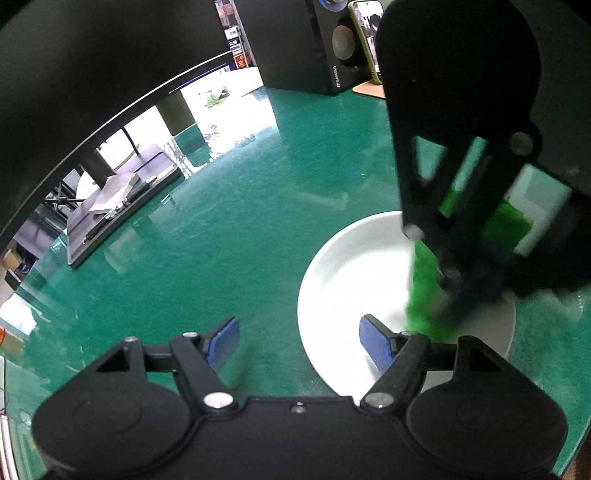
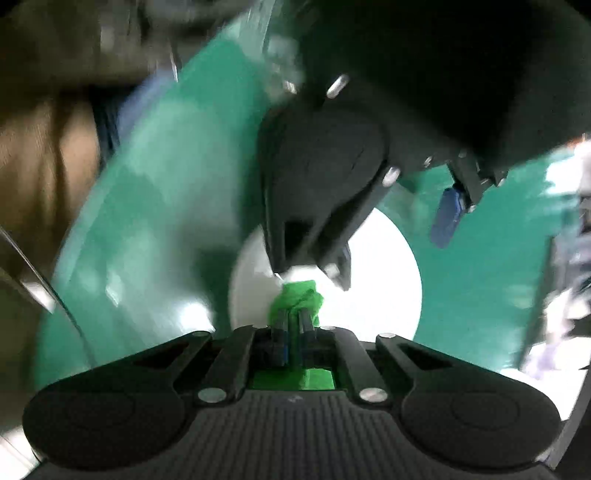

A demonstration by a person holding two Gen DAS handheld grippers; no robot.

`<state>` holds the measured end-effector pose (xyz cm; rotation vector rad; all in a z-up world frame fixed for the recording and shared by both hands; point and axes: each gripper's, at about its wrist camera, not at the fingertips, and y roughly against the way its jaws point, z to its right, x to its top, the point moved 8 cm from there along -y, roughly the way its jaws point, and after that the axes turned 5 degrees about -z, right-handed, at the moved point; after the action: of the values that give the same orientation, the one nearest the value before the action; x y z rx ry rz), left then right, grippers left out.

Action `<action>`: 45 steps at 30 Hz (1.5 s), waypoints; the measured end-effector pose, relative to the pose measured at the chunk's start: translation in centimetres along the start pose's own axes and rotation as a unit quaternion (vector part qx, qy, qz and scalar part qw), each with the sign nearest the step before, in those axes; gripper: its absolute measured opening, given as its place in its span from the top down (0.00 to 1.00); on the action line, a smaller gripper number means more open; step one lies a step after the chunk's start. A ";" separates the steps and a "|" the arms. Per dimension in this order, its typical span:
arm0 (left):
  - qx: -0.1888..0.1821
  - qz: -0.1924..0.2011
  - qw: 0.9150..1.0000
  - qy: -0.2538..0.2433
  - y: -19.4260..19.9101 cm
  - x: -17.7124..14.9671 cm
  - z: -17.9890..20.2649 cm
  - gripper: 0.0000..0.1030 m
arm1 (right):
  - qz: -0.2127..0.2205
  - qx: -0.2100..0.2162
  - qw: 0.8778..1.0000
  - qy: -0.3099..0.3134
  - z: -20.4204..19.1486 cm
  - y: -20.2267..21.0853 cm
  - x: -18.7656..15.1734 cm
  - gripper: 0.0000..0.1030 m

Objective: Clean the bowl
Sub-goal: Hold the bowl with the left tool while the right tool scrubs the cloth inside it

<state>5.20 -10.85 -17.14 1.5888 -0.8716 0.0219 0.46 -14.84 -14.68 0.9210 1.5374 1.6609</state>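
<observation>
Left wrist view, L to R: a dark flat stand base [image 1: 122,199] lies on the green desk [image 1: 240,206] at far L, under a big dark curved screen. Left tongs [image 1: 299,341] hang spread wide w/ nothing between them; L blue pad is over bare desk, R blue pad [image 1: 376,347] sits over the near-left rim of the white bowl [image 1: 351,273]. Bowl stands on the desk at lower R. Right tongs [image 1: 448,291] come down into the bowl from above, pinched tight on a green cloth [image 1: 423,295] that touches the bowl's inside; that part is motion-blurred. Back R: a black speaker [image 1: 317,48] w/ a phone [image 1: 365,33] propped just beside it.

Right wrist view, L to R: blurred brownish area at far L, can't tell what it is. Desk [image 2: 147,206] next, then the bowl [image 2: 380,280] mid-frame. Right tongs [image 2: 293,319] are narrow, clamped on the cloth [image 2: 299,299], which presses on the bowl's inner surface. Left tongs [image 2: 395,243] enter from upper R, one finger over the bowl, the other w/ its blue pad out over the desk.
</observation>
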 end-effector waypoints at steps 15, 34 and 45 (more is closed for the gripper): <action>0.011 -0.008 1.000 -0.008 0.1 0.2 0.1 0.31 | -0.022 -0.187 0.977 0.103 2.9 0.4 -2.1 0.92; 0.023 -0.013 0.999 -0.020 -0.1 0.4 0.2 0.29 | -0.046 -0.113 0.989 0.080 1.4 -2.4 0.3 0.94; 0.023 -0.016 1.000 -0.011 -0.2 0.3 0.1 0.29 | -0.023 -0.261 0.951 0.162 2.5 -2.1 1.5 0.97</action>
<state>5.53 -11.08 -17.14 1.6478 -0.8689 0.0012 1.90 -12.15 -16.57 0.3405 1.1969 2.1144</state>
